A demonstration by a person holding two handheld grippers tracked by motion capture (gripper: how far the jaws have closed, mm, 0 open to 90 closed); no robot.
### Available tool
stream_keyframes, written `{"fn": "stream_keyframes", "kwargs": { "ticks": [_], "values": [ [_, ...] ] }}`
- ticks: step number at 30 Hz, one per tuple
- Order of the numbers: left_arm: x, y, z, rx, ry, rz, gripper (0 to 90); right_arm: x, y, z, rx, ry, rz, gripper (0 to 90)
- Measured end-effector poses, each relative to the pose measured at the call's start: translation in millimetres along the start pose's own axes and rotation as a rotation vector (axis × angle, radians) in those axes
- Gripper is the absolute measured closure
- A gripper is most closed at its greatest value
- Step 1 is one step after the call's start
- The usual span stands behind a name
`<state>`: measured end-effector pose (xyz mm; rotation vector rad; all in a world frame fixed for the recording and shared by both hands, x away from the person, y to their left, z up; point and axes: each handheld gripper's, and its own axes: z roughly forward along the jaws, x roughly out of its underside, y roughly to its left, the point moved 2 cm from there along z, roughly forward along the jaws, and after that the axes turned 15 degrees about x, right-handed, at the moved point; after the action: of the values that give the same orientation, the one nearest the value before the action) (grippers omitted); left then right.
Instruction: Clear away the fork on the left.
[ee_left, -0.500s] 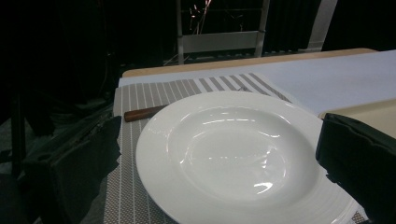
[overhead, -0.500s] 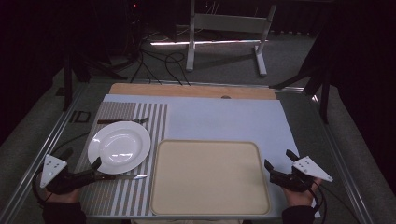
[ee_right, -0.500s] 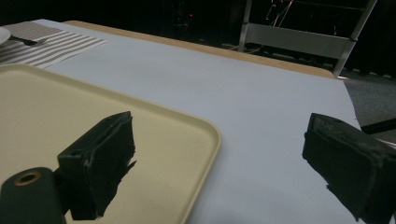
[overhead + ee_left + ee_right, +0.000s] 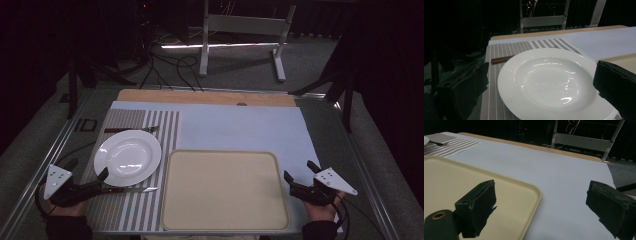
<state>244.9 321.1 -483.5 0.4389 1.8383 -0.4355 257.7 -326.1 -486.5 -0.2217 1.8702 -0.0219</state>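
Observation:
A white plate [image 4: 127, 157] [image 4: 549, 80] lies on a striped placemat [image 4: 165, 125] at the left of the table. A fork [image 4: 131, 129] with a brown handle [image 4: 501, 59] rests beyond it, and a knife [image 4: 130, 189] lies at its near side. To the right sits a beige tray [image 4: 225, 190] [image 4: 474, 177] with nothing on it. My left gripper [image 4: 87, 169] [image 4: 541, 72] is open, its jaws spread on either side of the plate's near rim. My right gripper [image 4: 300, 171] [image 4: 542, 186] is open at the tray's right edge, with one jaw over the rim.
A pale blue sheet [image 4: 240, 125] covers the table's middle and right, with a wooden strip [image 4: 205, 96] along the far edge. Metal rails [image 4: 65, 135] border the table. Cables and a metal stand [image 4: 240, 30] are on the dark floor beyond.

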Motion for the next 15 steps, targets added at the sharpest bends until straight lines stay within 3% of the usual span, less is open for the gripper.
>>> {"fn": "stream_keyframes", "kwargs": {
  "ticks": [6,7,15],
  "values": [
    [-10.3,4.0,3.4,0.034,0.002,0.010,0.0,0.1,-2.4,0.9,0.003,0.001,0.010,8.9],
    [-14.3,5.3,4.6,0.042,0.011,0.026,0.0,0.1,-2.4,1.0,0.006,0.002,0.004,8.9],
    [-26.6,15.6,11.6,0.046,0.016,0.050,0.0,0.6,-1.9,1.8,0.006,0.005,-0.001,8.9]
  ]
}}
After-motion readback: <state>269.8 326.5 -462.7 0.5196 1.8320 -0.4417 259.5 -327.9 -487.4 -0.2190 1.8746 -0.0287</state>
